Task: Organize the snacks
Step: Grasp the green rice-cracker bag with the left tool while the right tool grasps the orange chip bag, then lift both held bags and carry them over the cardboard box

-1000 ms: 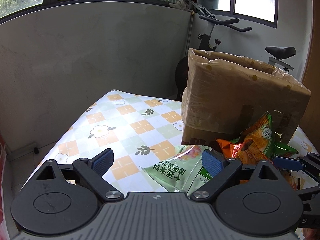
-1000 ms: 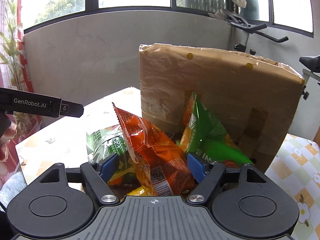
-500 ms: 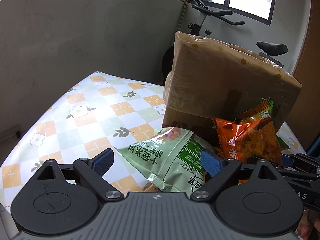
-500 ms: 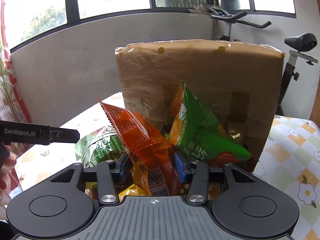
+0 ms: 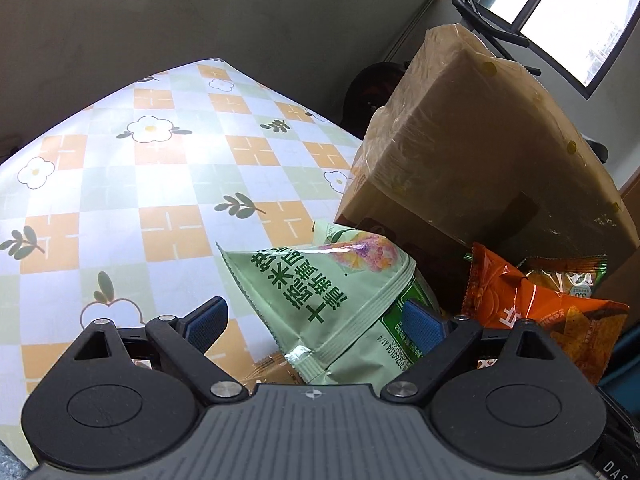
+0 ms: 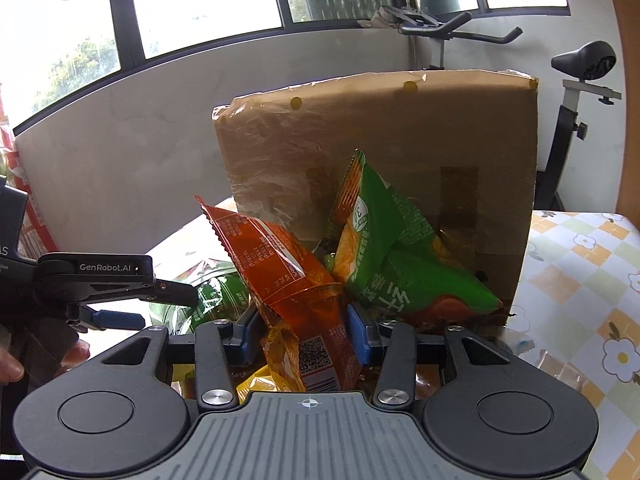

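The left hand-held gripper [image 5: 316, 322] hangs with its blue pads spread wide over a pale green snack bag [image 5: 320, 300], one pad [image 5: 206, 320] clear of it on the left, the other [image 5: 420, 324] close against the bag's right side, so nothing is pinched there yet; the spread looks like a line-up for a grab. That bag lies on the flower-checked bench [image 5: 160, 184] just ahead of the gripper, puffy and crinkled, dark green print across it and a pink-and-yellow picture near its far edge. To its right, the right hand-held gripper [image 6: 306, 334] is pressed onto an orange snack bag [image 6: 288, 280], its pads creasing the foil low down while the serrated top stands up and leans left, a likely first step toward lifting it out of the pile. Beyond and right of this gripper a bright green snack bag [image 6: 388, 256] props against a tape-wrapped cardboard box [image 6: 380, 152], standing behind the heap, probably where the packets are meant to go.
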`<state>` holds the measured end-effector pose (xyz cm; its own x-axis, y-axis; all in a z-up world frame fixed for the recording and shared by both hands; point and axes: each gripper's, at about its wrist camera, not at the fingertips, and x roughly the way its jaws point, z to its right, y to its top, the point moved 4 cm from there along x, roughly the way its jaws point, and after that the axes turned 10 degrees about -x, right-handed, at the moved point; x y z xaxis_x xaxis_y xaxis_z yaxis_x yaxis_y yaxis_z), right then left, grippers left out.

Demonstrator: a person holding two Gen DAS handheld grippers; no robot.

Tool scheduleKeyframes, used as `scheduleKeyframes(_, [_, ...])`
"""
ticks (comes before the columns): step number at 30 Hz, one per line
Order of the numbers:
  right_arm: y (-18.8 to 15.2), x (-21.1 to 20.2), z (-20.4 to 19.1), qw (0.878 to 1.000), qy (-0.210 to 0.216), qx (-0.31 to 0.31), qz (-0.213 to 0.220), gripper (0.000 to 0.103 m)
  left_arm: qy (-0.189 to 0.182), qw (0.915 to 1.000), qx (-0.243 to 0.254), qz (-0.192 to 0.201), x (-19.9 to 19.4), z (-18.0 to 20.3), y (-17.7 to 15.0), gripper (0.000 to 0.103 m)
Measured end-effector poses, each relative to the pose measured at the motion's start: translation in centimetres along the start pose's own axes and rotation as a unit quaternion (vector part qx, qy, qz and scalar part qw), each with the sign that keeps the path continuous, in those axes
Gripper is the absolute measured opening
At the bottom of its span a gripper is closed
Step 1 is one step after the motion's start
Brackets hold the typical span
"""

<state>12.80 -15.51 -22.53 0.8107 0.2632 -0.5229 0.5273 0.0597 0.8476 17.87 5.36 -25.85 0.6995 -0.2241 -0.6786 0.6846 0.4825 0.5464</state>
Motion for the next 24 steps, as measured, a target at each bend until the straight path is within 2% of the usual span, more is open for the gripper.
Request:
scheduleKeyframes(7, [0.0, 0.3, 0.2, 1.000, 0.000, 0.008, -0.002, 0.041, -0.028, 0.9988, -0.028, -0.028, 2.5, 0.5, -0.3, 0.096])
scheduleKeyframes(11, [0.0, 0.4, 0.2, 1.000, 0.000, 0.009, -0.003, 0.041, -0.034, 0.9985, -0.031, -0.029, 3.6, 0.8, -0.5, 0.097])
scheduleKeyframes(16, [0.1, 0.4, 0.1, 1.000, 0.002, 0.011, -0.004, 0.041, -0.048, 0.9958, -0.065, -0.043, 4.4, 0.6, -0.6, 0.097])
scheduleKeyframes(21, [0.1, 0.5, 0.3, 1.000, 0.004, 0.015, -0.006, 0.041, -0.046, 0.9975, -0.042, -0.032, 4.0, 0.8, -0.3, 0.079])
scheduleKeyframes(24, [0.1, 0.4, 0.5, 1.000, 0.007, 0.019, -0.006, 0.041, -0.041, 0.9986, -0.030, -0.015, 2.6, 0.9, -0.1, 0.074])
